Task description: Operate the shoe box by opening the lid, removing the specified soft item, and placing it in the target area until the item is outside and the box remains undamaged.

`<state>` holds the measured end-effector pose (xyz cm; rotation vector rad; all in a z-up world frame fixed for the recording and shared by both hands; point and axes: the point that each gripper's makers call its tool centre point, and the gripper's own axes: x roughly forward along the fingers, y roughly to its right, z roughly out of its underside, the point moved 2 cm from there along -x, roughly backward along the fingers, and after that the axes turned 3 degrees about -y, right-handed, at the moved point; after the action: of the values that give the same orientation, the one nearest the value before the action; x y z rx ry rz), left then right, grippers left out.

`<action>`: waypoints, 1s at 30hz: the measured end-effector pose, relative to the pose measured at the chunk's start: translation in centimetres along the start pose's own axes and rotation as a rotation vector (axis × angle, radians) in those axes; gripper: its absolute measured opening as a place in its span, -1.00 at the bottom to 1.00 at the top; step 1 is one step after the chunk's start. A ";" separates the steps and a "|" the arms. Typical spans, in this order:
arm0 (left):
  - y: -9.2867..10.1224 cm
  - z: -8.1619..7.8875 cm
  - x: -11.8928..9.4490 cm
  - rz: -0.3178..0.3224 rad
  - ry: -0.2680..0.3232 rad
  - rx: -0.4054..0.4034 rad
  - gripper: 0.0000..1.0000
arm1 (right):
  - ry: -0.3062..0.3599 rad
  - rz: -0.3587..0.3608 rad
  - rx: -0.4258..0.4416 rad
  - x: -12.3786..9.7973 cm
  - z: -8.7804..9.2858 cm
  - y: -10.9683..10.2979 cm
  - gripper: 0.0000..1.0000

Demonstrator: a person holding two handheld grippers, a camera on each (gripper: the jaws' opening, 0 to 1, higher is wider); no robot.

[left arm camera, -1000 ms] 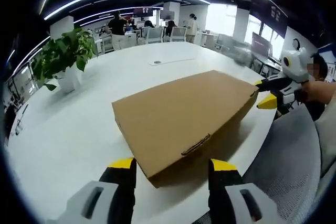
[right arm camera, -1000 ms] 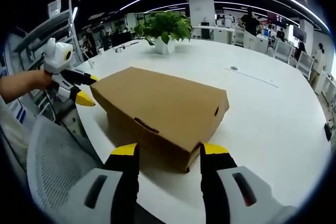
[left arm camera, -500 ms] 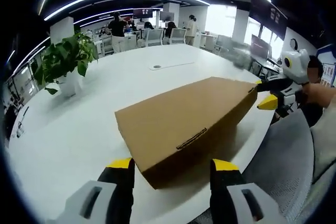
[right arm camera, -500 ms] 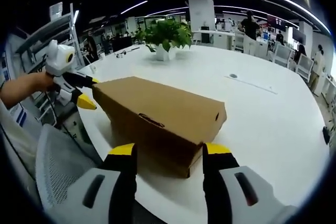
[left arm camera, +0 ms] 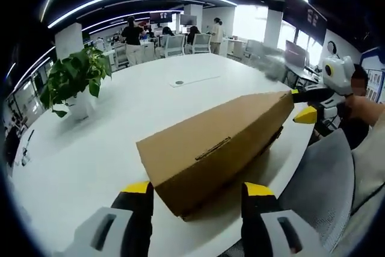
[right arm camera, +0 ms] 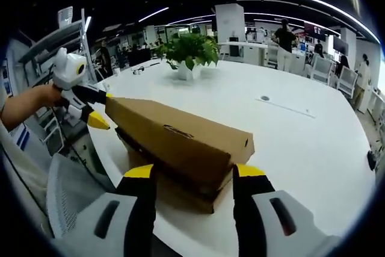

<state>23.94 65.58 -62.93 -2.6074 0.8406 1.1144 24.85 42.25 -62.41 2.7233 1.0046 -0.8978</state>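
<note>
The brown cardboard shoe box (left arm camera: 216,151) (right arm camera: 180,148) lies on a big white table (left arm camera: 90,148) (right arm camera: 301,136), close to its near edge. Its lid (left arm camera: 210,142) (right arm camera: 174,136) is tilted up on the near side, and in the right gripper view a dark gap shows between the lid and the lower part of the box. What is inside cannot be seen.

The left gripper (left arm camera: 195,192) sits at the box's near corner, its yellow-tipped jaws spread wide on either side of that corner, holding nothing. In the right gripper view it comes in from the left (right arm camera: 90,108), held by a hand (right arm camera: 42,97), with its tips at the far left corner of the lid; contact cannot be judged.

The right gripper (right arm camera: 189,174) likewise stands with its jaws wide apart around the other near corner of the box, gripping nothing. In the left gripper view it reaches in from the right (left arm camera: 304,105), its tips at the lid's far right corner.

A mesh chair back (left arm camera: 328,191) (right arm camera: 66,203) stands just beside the near table edge. A potted plant (left arm camera: 75,79) (right arm camera: 189,52) sits farther out on the table, well apart from the box. Beyond, people (left arm camera: 130,34) stand among desks and chairs in the office.
</note>
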 end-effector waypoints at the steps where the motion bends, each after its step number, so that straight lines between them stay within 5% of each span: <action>1: -0.1 -0.2 -0.1 -0.002 0.003 0.006 0.19 | 0.007 0.001 0.000 0.0 -0.3 0.0 -0.03; 30: -4.2 -6.1 -0.9 -0.095 0.181 0.025 -0.12 | 0.085 0.031 -0.102 0.7 -6.5 2.1 0.05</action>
<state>29.52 67.09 -58.24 -2.7265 0.7492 0.8478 29.78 42.89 -57.65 2.7038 0.9908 -0.7112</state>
